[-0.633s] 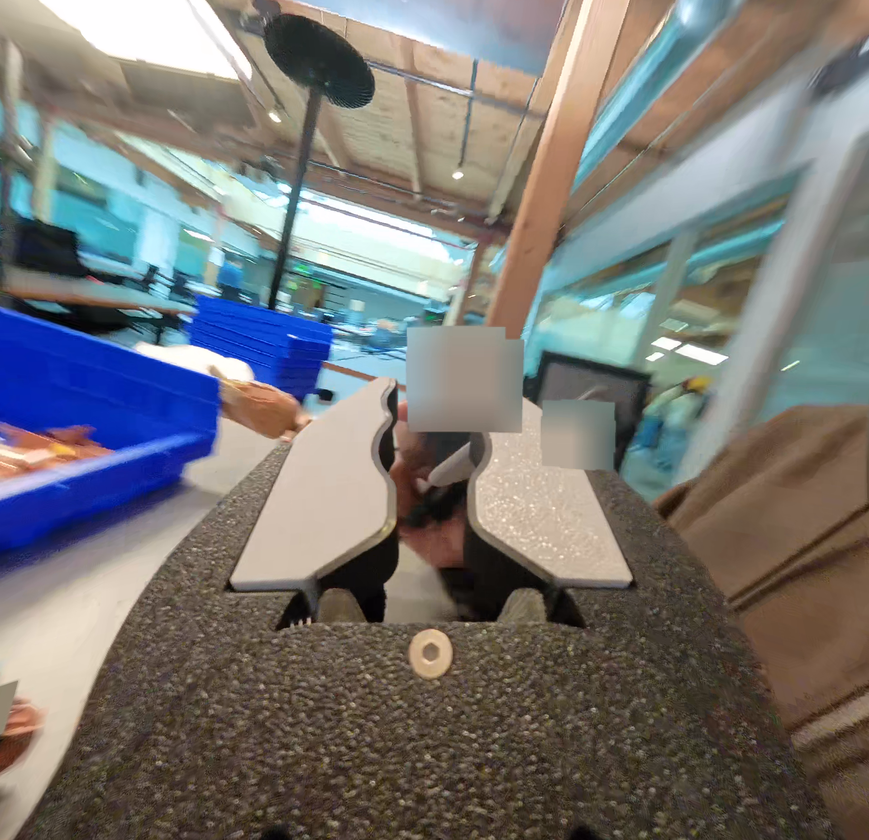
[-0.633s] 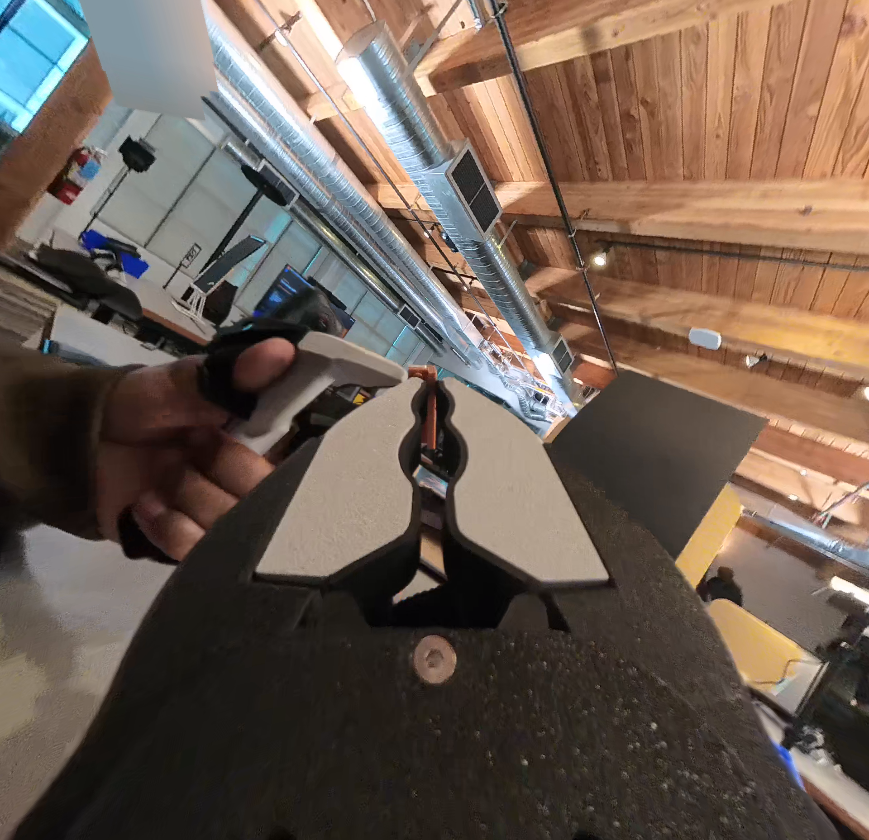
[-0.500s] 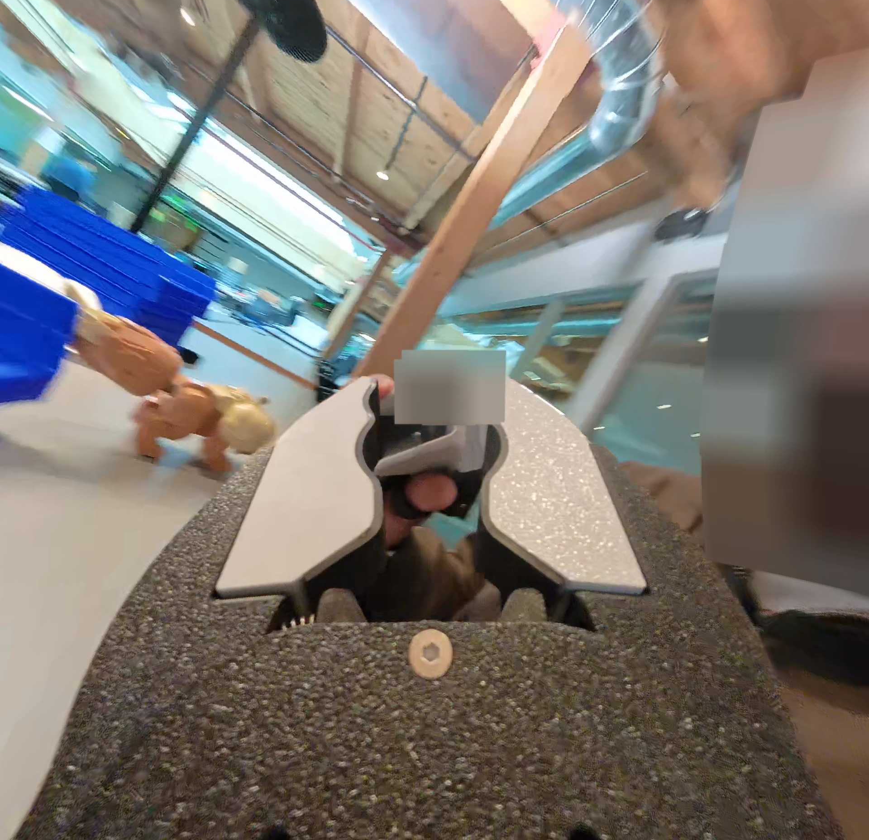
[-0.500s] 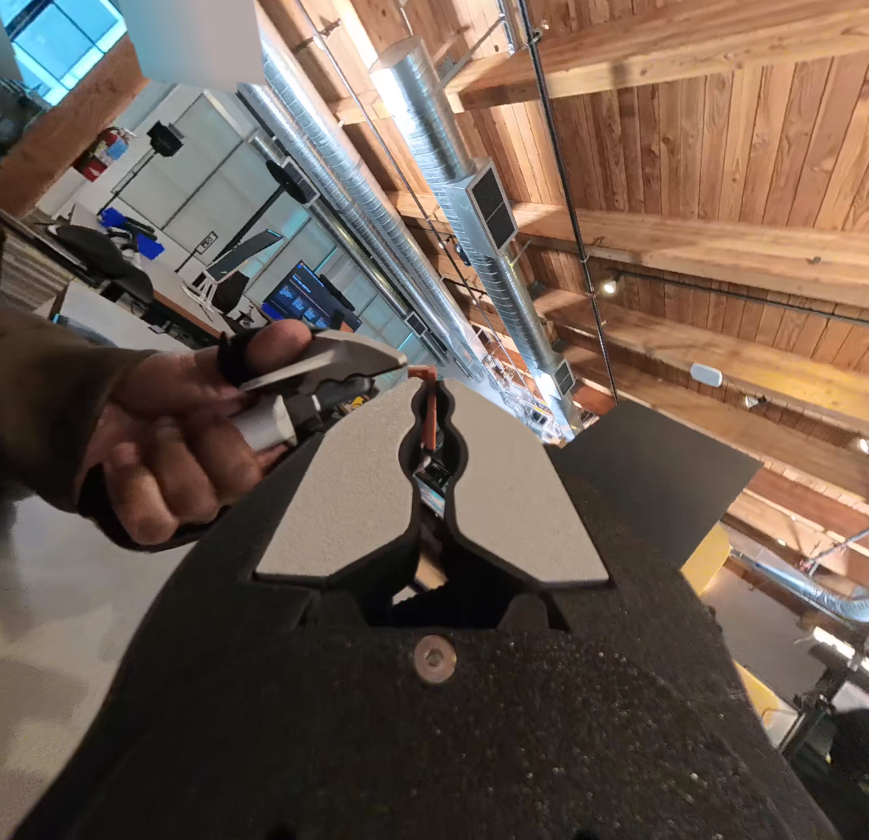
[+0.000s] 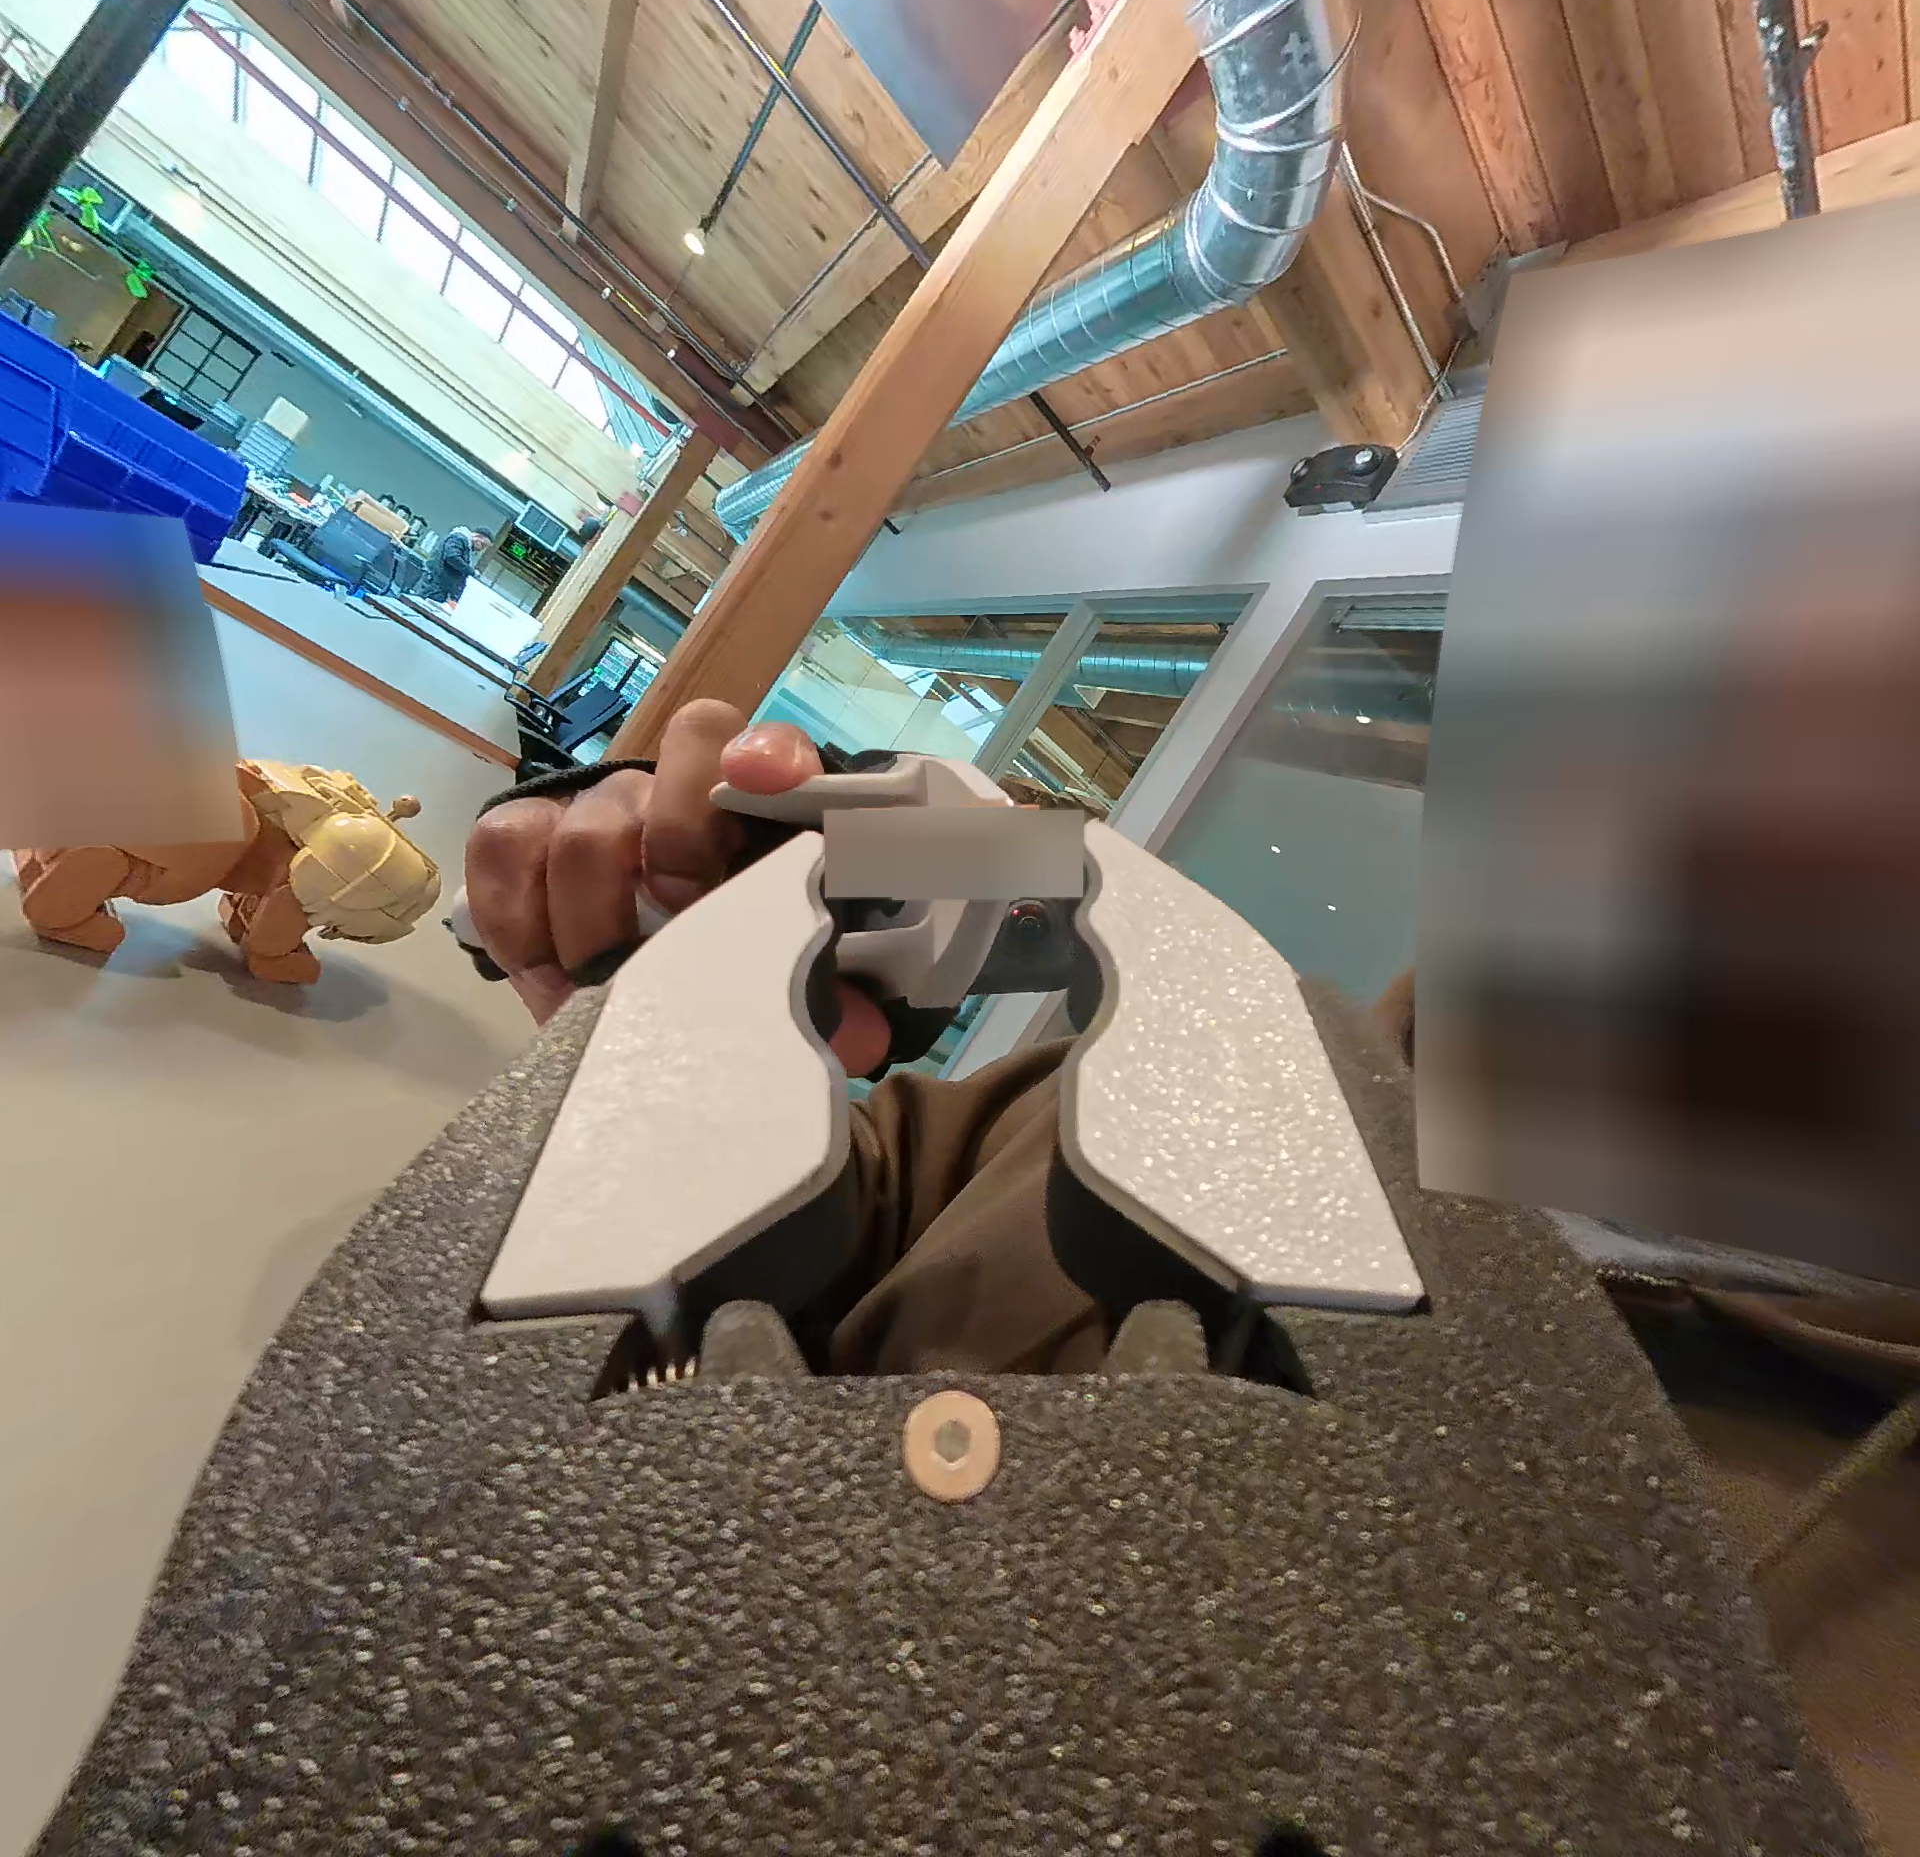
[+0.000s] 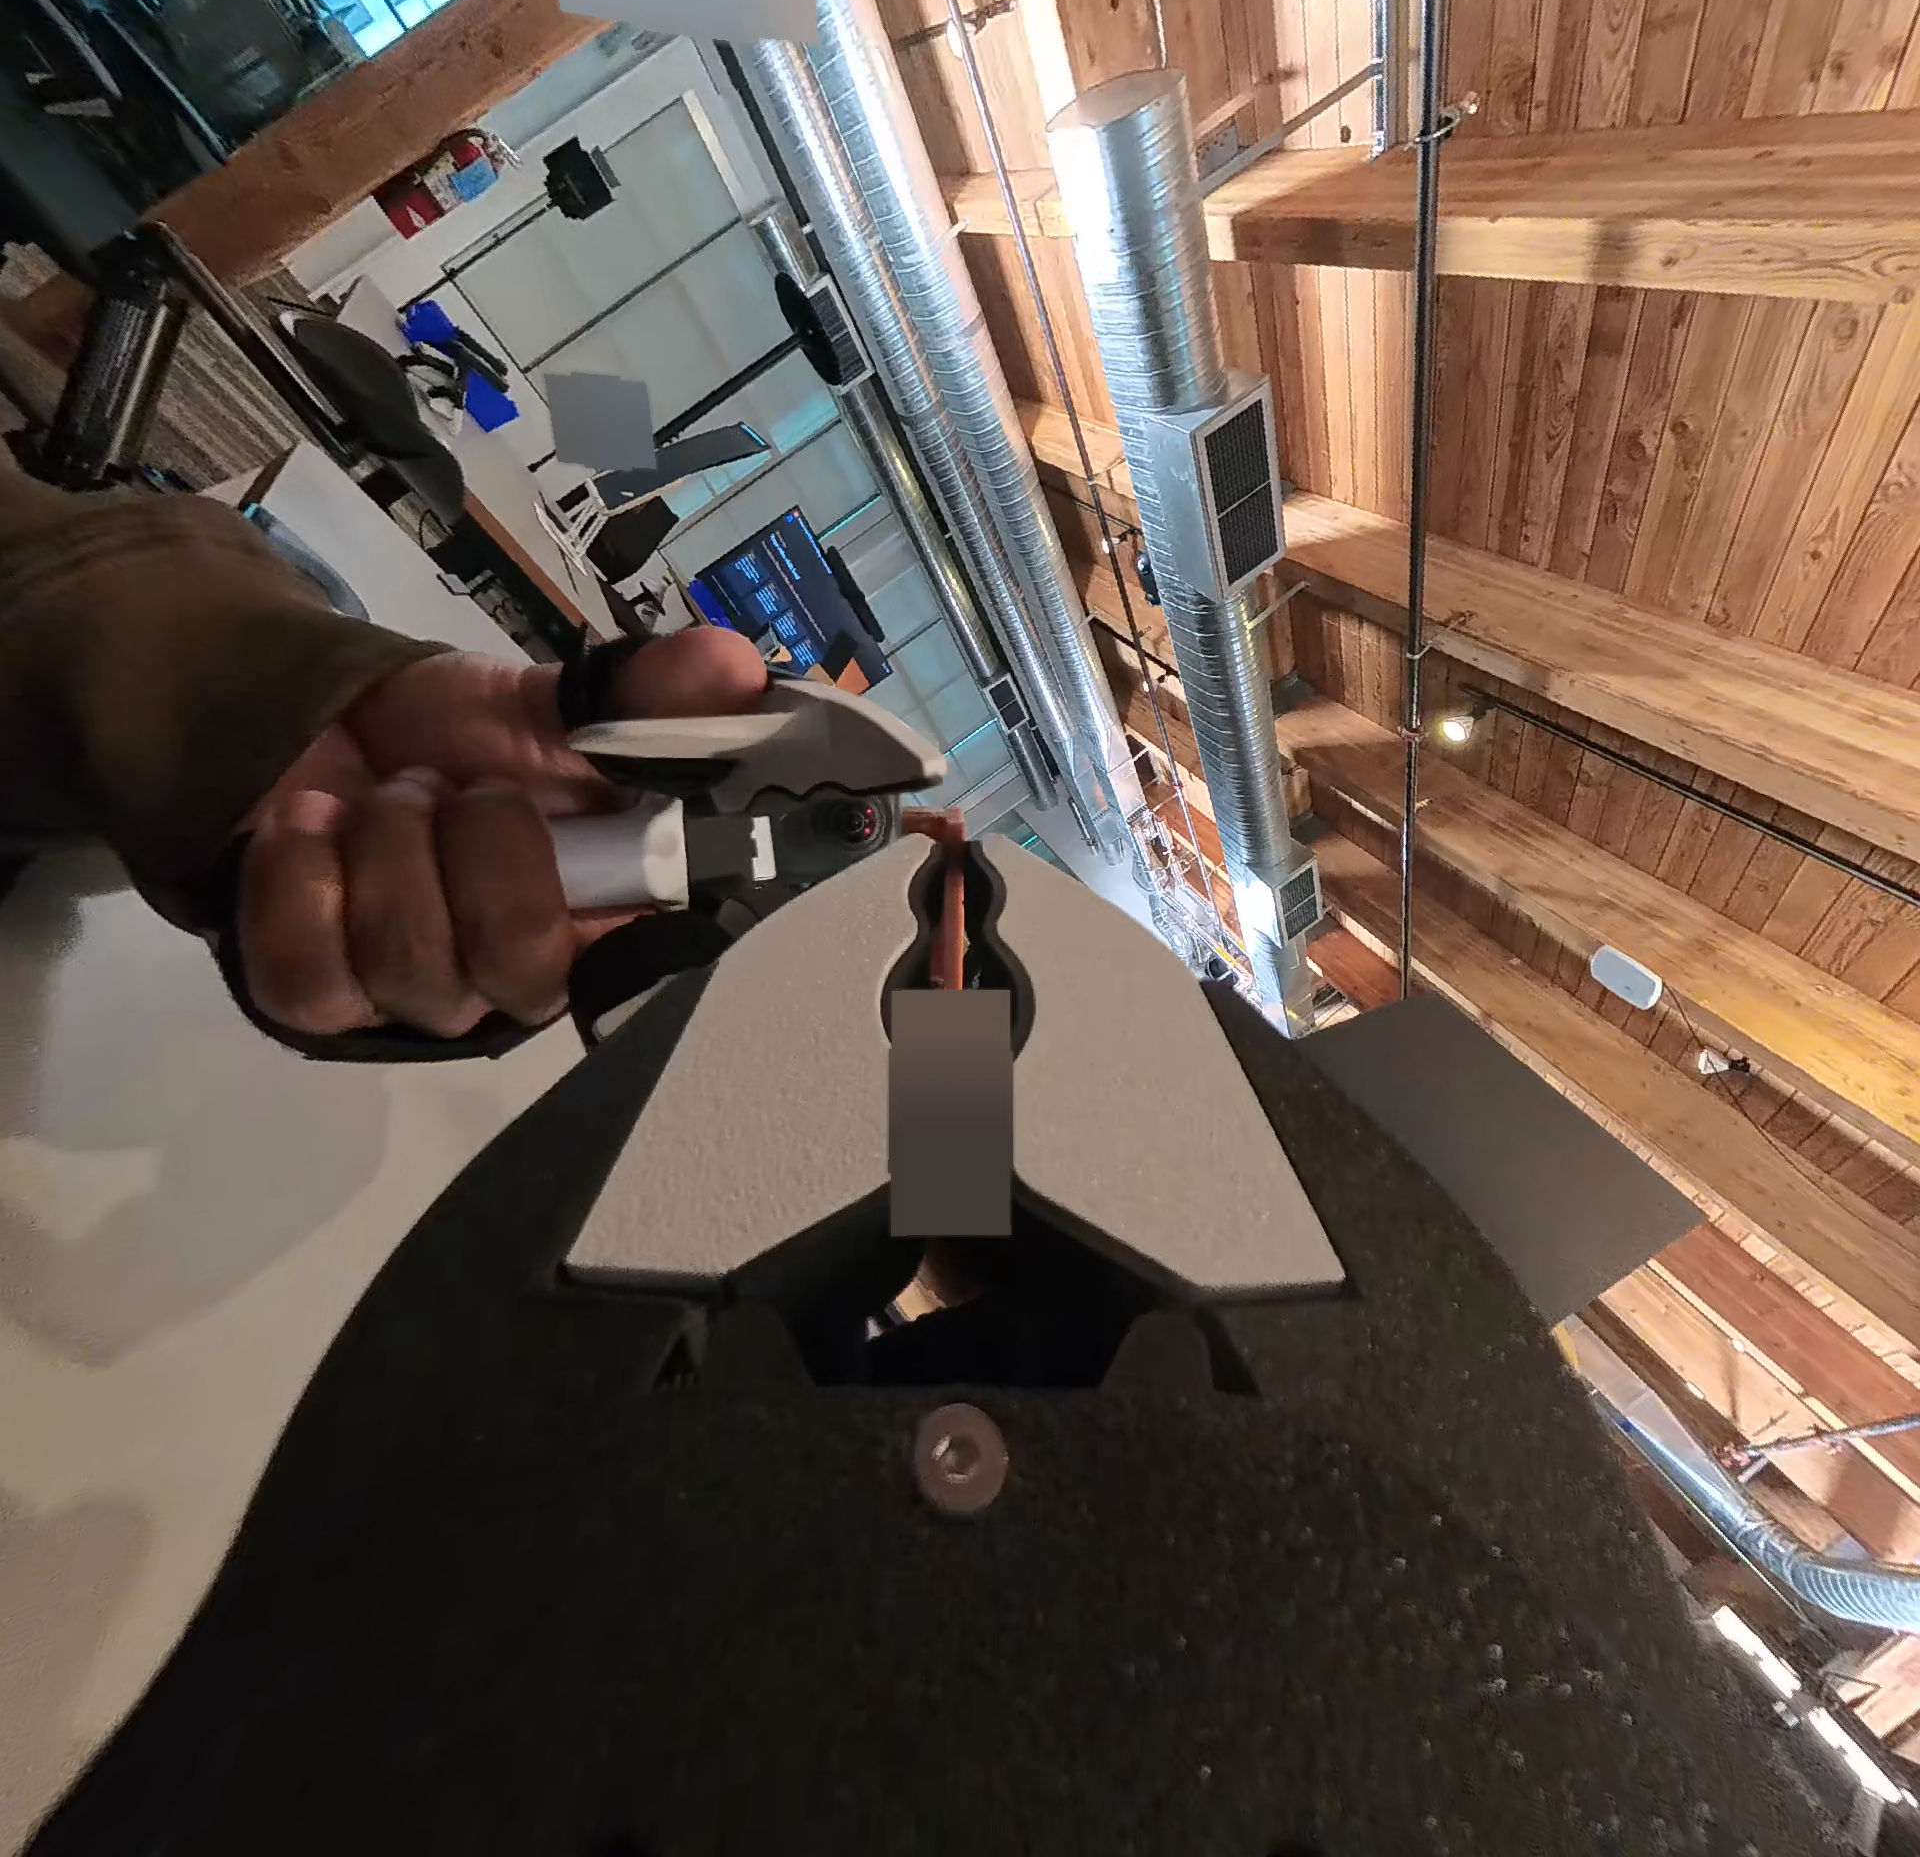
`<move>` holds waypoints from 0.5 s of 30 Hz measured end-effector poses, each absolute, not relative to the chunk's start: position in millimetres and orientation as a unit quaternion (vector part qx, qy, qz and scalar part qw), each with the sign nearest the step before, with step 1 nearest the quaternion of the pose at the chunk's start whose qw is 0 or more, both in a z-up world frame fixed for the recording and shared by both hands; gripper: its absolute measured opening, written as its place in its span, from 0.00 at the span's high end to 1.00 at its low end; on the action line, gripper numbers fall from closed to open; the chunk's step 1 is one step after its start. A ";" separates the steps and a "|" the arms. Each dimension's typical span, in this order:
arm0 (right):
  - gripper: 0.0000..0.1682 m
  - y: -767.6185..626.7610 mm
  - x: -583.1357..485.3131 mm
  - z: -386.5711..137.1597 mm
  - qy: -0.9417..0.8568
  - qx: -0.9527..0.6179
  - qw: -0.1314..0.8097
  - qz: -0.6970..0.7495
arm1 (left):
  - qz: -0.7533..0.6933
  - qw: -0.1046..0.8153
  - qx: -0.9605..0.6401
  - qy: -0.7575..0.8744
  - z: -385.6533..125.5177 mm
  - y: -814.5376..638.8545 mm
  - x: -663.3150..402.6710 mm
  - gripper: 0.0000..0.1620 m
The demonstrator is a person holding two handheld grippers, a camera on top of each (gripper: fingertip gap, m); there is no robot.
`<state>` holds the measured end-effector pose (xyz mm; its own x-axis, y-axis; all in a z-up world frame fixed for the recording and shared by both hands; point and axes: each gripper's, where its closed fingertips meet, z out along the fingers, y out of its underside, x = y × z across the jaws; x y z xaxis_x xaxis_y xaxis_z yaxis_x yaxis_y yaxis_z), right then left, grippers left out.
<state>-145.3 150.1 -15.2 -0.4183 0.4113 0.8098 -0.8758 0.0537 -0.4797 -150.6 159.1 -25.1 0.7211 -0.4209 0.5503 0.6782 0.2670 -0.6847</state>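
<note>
My left gripper is open and empty, raised off the table and pointing at the person's other hand. That hand holds the right gripper's white handle, seen just beyond my fingertips. My right gripper is shut on a small thin red-brown piece, which sticks up between the tips with a bent top end. In the right wrist view a hand holds the left gripper's handle and camera close to the left of my tips.
A tan and cream brick-built toy dog stands on the grey table to the left. Blue bins sit far left. A brown sleeve lies close behind the left fingers. Wooden beams and metal ducts are overhead. Both grippers' tips are close together, under 4 cm apart.
The left gripper swung right, away from the blue bin, to face the other hand, and its jaws opened wider. The right gripper tilted but stayed shut on the red-brown piece.
</note>
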 end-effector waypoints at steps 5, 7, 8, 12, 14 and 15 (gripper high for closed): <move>0.99 147.1 -143.9 -16.5 -0.531 0.220 0.496 0.650 | -0.332 0.792 -0.499 -0.117 -26.0 158.5 -149.0 0.79; 0.99 146.4 -145.8 -17.2 -0.535 0.212 0.498 0.649 | -0.298 0.802 -0.505 -0.111 -26.0 157.2 -150.8 0.79; 0.99 146.2 -147.3 -17.7 -0.539 0.204 0.495 0.650 | -0.273 0.808 -0.511 -0.109 -26.3 156.6 -152.7 0.79; 0.99 150.3 -157.5 -20.9 -0.582 0.124 0.413 0.689 | -0.123 0.825 -0.546 -0.086 -25.0 150.0 -159.5 0.79; 0.98 153.4 -162.5 -21.1 -0.604 0.060 0.321 0.727 | -0.024 0.819 -0.569 -0.073 -25.0 145.4 -164.9 0.79; 0.98 153.9 -163.1 -21.5 -0.612 0.032 0.264 0.745 | 0.025 0.813 -0.578 -0.065 -24.5 143.0 -167.1 0.79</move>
<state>-163.1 153.9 -21.5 -0.8589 0.3543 0.3698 -0.4319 -0.1131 -0.8948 -167.1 143.0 -24.5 0.9902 0.1157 0.0777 0.0355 0.3295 -0.9435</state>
